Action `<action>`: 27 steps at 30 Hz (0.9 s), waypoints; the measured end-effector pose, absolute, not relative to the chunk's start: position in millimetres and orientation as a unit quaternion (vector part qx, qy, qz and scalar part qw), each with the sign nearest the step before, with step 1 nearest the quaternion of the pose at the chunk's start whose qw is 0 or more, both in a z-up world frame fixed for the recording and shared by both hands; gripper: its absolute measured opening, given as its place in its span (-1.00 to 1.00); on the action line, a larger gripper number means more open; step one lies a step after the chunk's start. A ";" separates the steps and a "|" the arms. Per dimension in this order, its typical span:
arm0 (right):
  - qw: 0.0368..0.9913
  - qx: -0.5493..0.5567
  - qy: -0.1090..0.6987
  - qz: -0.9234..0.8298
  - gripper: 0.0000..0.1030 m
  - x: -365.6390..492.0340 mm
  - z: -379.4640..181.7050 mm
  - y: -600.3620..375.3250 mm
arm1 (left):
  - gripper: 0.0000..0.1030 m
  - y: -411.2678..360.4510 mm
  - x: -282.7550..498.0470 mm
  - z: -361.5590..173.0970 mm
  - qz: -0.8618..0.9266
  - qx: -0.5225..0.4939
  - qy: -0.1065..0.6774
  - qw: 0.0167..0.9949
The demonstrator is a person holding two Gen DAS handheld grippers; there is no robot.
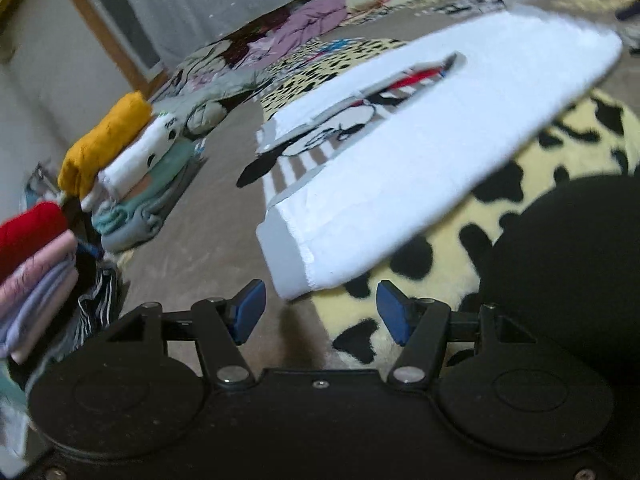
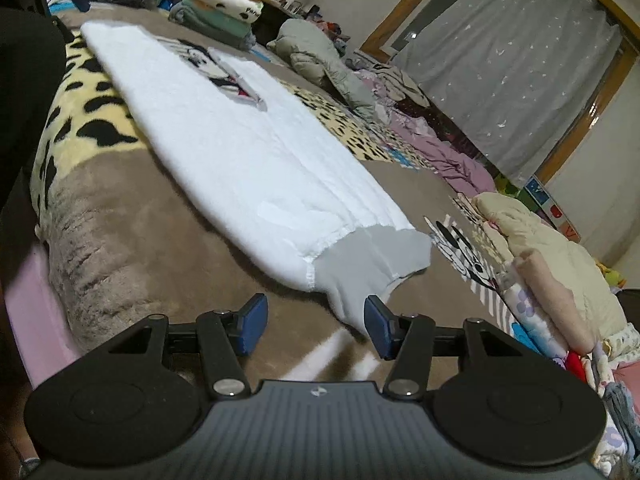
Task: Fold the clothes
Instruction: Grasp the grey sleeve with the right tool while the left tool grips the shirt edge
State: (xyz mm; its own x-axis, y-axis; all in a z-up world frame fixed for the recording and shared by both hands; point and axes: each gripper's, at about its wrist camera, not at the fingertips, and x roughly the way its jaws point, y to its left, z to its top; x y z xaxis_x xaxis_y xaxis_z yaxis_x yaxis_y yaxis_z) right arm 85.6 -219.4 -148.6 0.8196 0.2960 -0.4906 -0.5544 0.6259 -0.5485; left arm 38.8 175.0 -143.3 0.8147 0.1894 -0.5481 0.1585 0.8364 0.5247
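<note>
Nearest the left wrist camera, the left gripper [image 1: 321,312] hangs with its blue pads spread wide and nothing between them, just short of the near end of the white garment [image 1: 420,152]. Same story on the other side: the right gripper [image 2: 312,326] is spread wide too, empty, its right pad just beside the grey cuff [image 2: 372,268] at that end of the garment. The white garment [image 2: 248,148] lies flat in a long folded strip on the brown plush blanket [image 2: 132,240], a cartoon print showing on its top face. Beneath and beside it sits a cream blanket with black spots [image 1: 440,264]. Further out on the left, a stack of folded clothes [image 1: 120,168] topped by a mustard-yellow piece, and a red-topped pile [image 1: 36,264] nearer the edge. Far back, loose purple and grey clothing [image 2: 436,140] heaps up, then a grey curtain [image 2: 532,68] in a wooden frame.
</note>
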 end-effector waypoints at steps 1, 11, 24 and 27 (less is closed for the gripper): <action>0.882 -0.364 0.176 0.241 0.04 85.9 -150.2 -216.8 | 0.19 175.2 39.4 -143.6 0.008 0.288 0.302 0.909; 0.879 -0.365 0.164 0.259 -0.31 97.8 -152.0 -205.9 | 0.19 179.9 47.9 -140.3 -0.020 0.296 0.301 0.906; 0.919 -0.262 0.142 0.256 -0.79 129.7 -122.5 -218.5 | -0.80 190.5 75.8 -103.5 -0.006 0.248 0.257 0.934; 0.932 -0.224 0.145 0.247 -0.79 150.5 -115.6 -222.7 | -0.84 199.1 98.8 -90.7 -0.004 0.207 0.245 0.947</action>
State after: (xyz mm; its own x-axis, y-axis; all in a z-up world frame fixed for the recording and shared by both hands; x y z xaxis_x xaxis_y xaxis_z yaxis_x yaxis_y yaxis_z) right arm 150.5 -222.7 -115.6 0.8359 0.3955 -0.3806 -0.5251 0.7780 -0.3450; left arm 98.8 199.1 -90.7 0.8798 0.0936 -0.4661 0.1092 0.9144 0.3899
